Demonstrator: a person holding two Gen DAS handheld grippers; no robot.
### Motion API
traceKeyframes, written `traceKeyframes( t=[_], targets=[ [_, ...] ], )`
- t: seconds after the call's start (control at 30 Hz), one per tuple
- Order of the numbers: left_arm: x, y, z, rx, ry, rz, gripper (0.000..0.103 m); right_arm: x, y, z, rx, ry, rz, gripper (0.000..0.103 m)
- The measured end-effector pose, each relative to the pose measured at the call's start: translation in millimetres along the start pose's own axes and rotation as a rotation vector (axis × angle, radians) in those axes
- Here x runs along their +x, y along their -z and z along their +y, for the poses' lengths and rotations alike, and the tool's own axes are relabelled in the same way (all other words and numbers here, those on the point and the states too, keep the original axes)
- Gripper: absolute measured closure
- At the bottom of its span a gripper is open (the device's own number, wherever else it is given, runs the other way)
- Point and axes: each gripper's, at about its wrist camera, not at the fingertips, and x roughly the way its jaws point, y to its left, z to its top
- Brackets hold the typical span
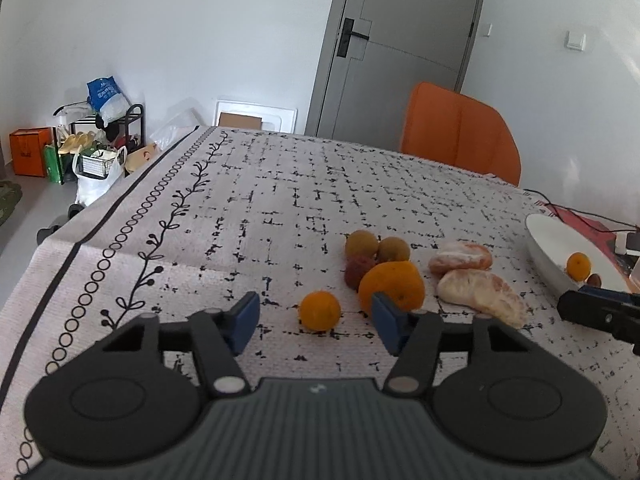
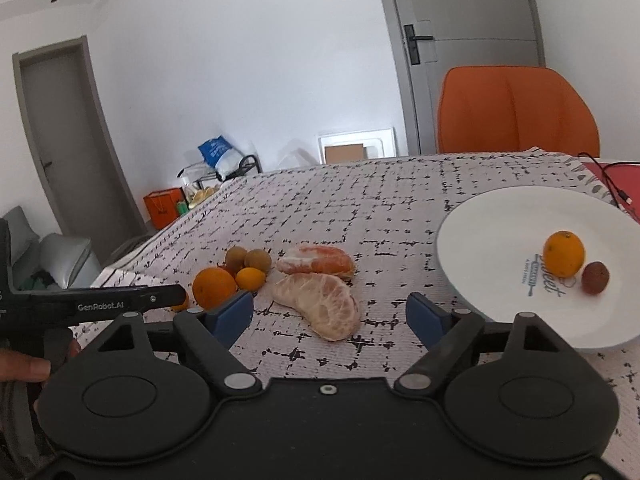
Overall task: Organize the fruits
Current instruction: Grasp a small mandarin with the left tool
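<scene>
Two hand-held grippers [image 1: 316, 322] [image 2: 330, 316] gape wide, empty — peeled segment [image 2: 320, 304] lies lengthwise toward right one.

On the table [image 2: 360, 192], a cluster of whole fruits [image 2: 230, 276] is sitting left of two peeled citrus halves [image 2: 320, 284], which are lying one behind the other. To their right a plate [image 2: 492, 248] is holding a small citrus [image 2: 564, 253] with a lychee [image 2: 595, 277] beside it. A chair [image 2: 516, 112] is standing behind the table, a door [image 1: 404, 40] behind that.
</scene>
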Motion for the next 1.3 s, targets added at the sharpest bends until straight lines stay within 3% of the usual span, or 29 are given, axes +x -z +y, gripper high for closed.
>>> traceKeyframes(
  t=[0.17,0.23,0.3,0.63,0.7,1.3],
  targets=[
    [9.8,1.8,1.2,-0.006,0.0,0.017,0.055,13.8,-2.6,2.0,-0.004,-0.013,0.032,0.029],
    [11.2,2.3,0.9,-0.007,-0.016,0.015,0.071,18.5,-3.8,4.8,-0.01,-0.02,0.04,0.029],
    [11.8,2.2,2.9,-0.018,-0.015,0.015,0.081,24.0,-5.5,8.0,-0.024,-0.025,0.045,0.029],
    [5.0,1.6,7.4,-0.047,0.013,0.001,0.081,48.4,-10.8,14.5,-0.052,-0.037,0.072,0.029],
    [2.5,2.0,7.9,-0.046,0.02,-0.002,0.081,51.1,-9.6,13.3,-0.045,-0.037,0.088,0.034],
    [-16.6,5.3,12.5,-0.068,0.024,-0.031,0.081,29.5,2.8,20.6,-0.031,-0.051,0.088,0.039]
  ],
)
